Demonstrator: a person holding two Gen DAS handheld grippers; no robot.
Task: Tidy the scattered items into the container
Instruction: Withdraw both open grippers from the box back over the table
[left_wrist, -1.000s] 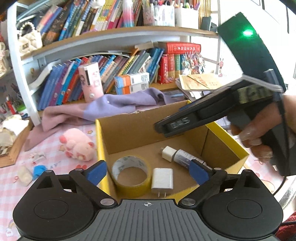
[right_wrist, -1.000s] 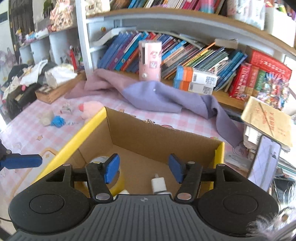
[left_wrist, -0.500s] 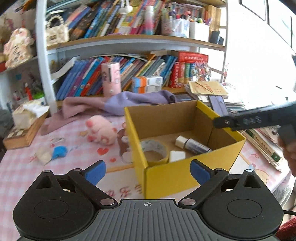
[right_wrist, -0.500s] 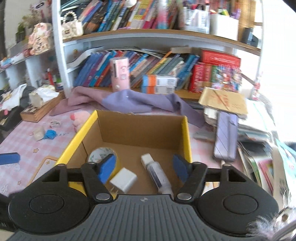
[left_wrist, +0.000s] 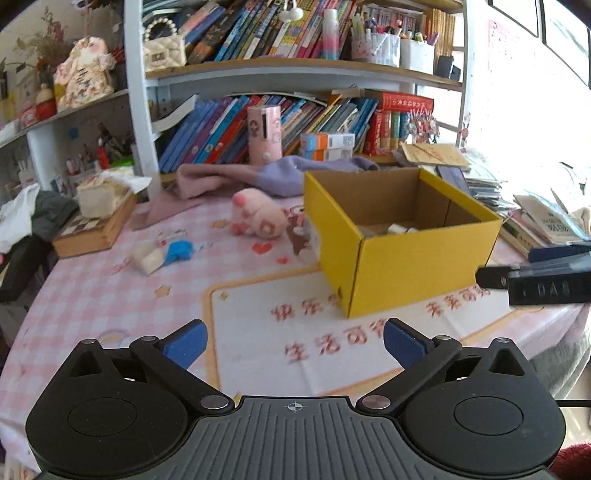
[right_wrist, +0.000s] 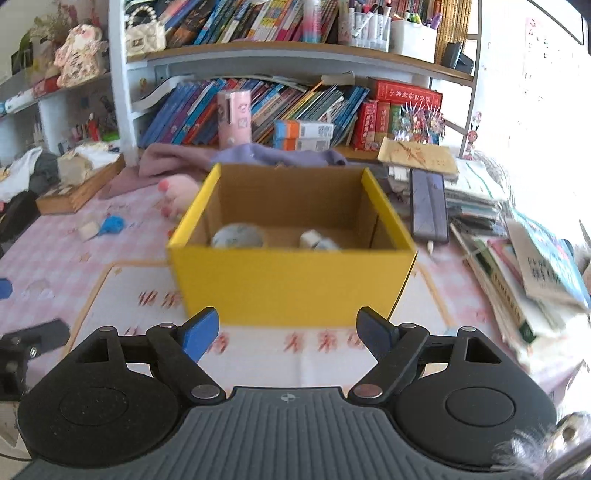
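Note:
The yellow cardboard box (left_wrist: 406, 266) (right_wrist: 288, 280) stands on the pink checked tablecloth. Inside it lie a tape roll (right_wrist: 236, 236) and a white adapter (right_wrist: 312, 238), partly hidden by the front wall. Left of the box are a pink plush toy (left_wrist: 258, 216), a small brown item (left_wrist: 299, 236), a blue scrap (left_wrist: 179, 251) and a white block (left_wrist: 149, 258). My left gripper (left_wrist: 295, 345) hovers over the printed mat in front of the box, its jaws opening with nothing between them. My right gripper (right_wrist: 289, 332) faces the box's front wall, its jaws also opening and holding nothing.
A bookshelf (left_wrist: 295, 70) full of books runs along the back, with a purple cloth (left_wrist: 236, 177) draped before it. Stacked books and papers (right_wrist: 535, 266) and a dark phone (right_wrist: 428, 203) crowd the right side. A wooden box (left_wrist: 92, 229) sits at the left.
Both grippers have drawn back from above the box to the mat in front of it. The right jaws have spread much wider; the left jaws only a little.

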